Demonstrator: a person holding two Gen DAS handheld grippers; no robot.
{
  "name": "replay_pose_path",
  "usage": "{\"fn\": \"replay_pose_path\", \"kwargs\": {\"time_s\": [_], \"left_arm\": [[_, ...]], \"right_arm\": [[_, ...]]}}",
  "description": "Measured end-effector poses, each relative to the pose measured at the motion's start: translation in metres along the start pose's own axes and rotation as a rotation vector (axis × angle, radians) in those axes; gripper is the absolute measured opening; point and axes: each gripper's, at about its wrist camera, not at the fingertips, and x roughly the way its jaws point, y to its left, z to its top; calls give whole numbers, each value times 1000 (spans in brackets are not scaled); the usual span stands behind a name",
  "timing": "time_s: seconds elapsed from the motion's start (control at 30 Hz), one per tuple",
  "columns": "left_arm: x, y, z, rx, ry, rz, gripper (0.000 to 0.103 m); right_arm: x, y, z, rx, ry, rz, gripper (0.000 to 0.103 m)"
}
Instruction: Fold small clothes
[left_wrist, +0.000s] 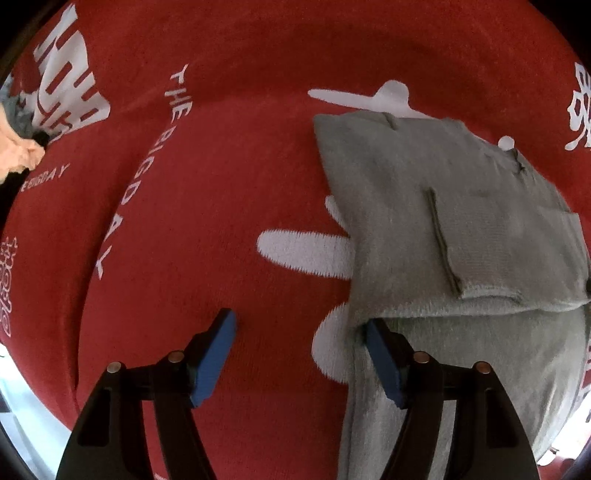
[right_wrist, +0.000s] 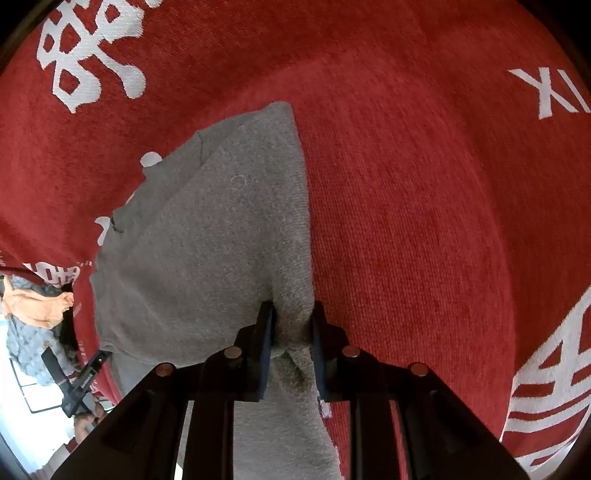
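The left gripper (left_wrist: 301, 354) hangs low over the red cloth (left_wrist: 221, 184), angled down, its jaws spread wide with nothing between them. One blue pad (left_wrist: 214, 360) sits over bare red fabric, and the other (left_wrist: 384, 360) lies against the near left edge of the grey garment (left_wrist: 443, 229), seemingly just under a folded-over flap. The right gripper (right_wrist: 291, 343) points down too, its jaws drawn in and pinching a bunched fold of the grey garment (right_wrist: 207, 236) at its near right edge.

White lettering woven into the red cloth (right_wrist: 406, 184) reads "THE BIG DAY" in a curved line towards the left side, and the same words show again, smaller, near the far left edge. "XI" shows at the right in the right wrist view, with large Chinese characters I cannot read towards the corners.

The garment is a soft, fuzzy knit, folded into a roughly rectangular stack with a turned-back layer and a ribbed hem on top. The cloth under it is a short-piled, ribbed weave with white blob-like shapes. A crumpled peach fabric (right_wrist: 40, 306) lies past the left edge.
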Motion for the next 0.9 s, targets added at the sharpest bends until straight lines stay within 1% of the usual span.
{"fn": "replay_pose_path", "kwargs": {"time_s": [0.07,0.13,0.23,0.27,0.3,0.37,0.4,0.47,0.53,0.6,0.63,0.67,0.77,0.83,0.9], "left_arm": [[-8,4,-2,-15,8,-11,72],[-21,5,-3,-28,7,16,72],[-38,1,1,-48,-20,-46,72],[-39,-6,6,-34,-23,-64,72],[-36,-12,9,-19,-25,-63,72],[-23,-28,17,25,-9,-29,72],[-12,-37,20,44,11,0,72],[4,-43,19,58,38,31,72],[8,-40,16,37,37,18,73],[6,-36,16,11,60,8,73],[4,-35,16,9,69,10,73],[2,-35,16,13,79,17,73],[-7,-42,13,31,106,42,73],[-14,-48,11,22,120,34,73],[-20,-56,8,22,129,21,73]], "right_arm": [[-5,1,-2,0,-7,-28,25],[-13,1,-6,10,-23,-35,25],[-31,7,-15,19,-61,-30,25],[-34,11,-18,7,-69,-18,25],[-37,17,-20,-14,-76,-5,25],[-36,31,-22,-54,-79,4,25],[-32,38,-22,-64,-76,14,25],[-21,47,-20,-66,-59,23,25],[-5,51,-18,-63,-21,-11,25],[8,48,-20,-60,18,-39,25],[10,45,-22,-57,15,-27,25],[6,43,-23,-50,4,-7,25],[-7,38,-31,-35,15,13,25],[-18,38,-39,-60,31,26,26],[-27,39,-46,-94,38,25,31]]}}
